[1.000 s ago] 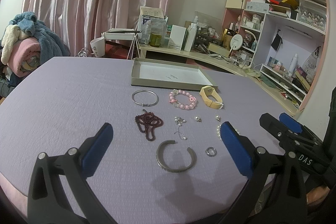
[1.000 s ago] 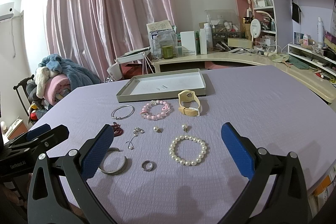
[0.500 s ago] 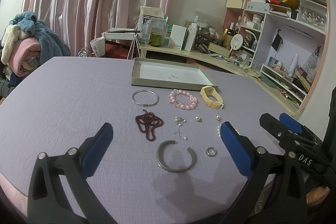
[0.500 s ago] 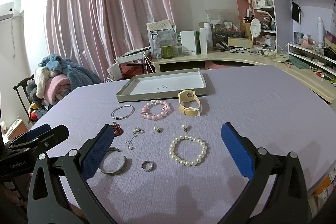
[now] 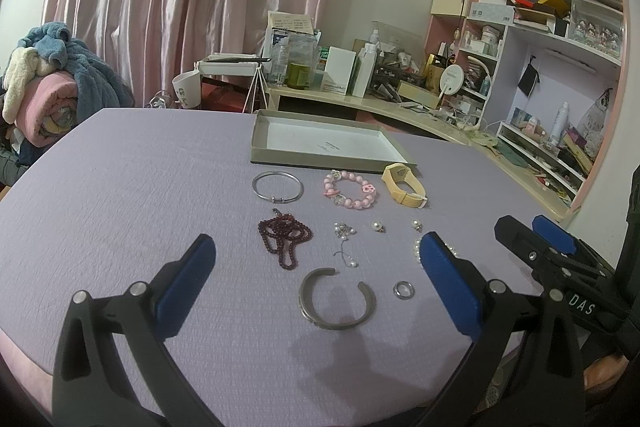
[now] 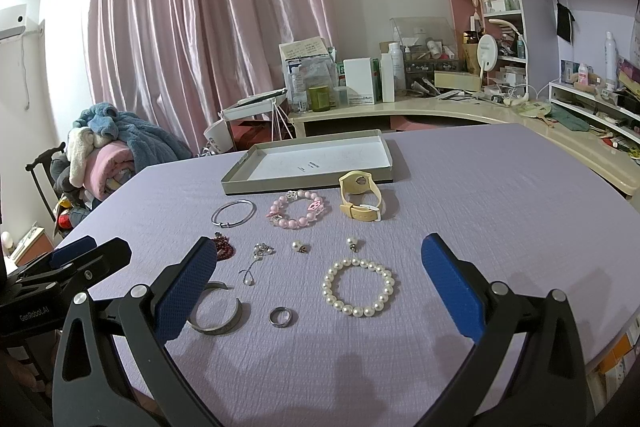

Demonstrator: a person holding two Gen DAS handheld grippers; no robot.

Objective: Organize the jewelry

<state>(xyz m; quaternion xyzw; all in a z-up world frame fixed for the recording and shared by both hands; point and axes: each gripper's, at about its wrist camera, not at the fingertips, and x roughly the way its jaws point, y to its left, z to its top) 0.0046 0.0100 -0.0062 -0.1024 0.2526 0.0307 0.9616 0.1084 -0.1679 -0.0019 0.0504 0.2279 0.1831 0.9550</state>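
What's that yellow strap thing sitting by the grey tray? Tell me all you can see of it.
The yellow watch band looks like soft rubber or silicone, pale yellow, fastened into a closed loop with a white clasp piece. Its round face slot appears empty. It stands on edge on the purple tablecloth, just in front of the grey tray, right of the pink bead bracelet. Neither gripper touches it.

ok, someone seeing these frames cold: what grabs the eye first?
Jewelry laid out in loose rows on the lilac tablecloth: the white pearl bracelet nearest the right gripper, the open silver cuff in front of the left gripper. Behind the rows sits an empty shallow box tray, with the yellow watch and pink bead bracelet just before it. Both grippers are open, holding nothing.
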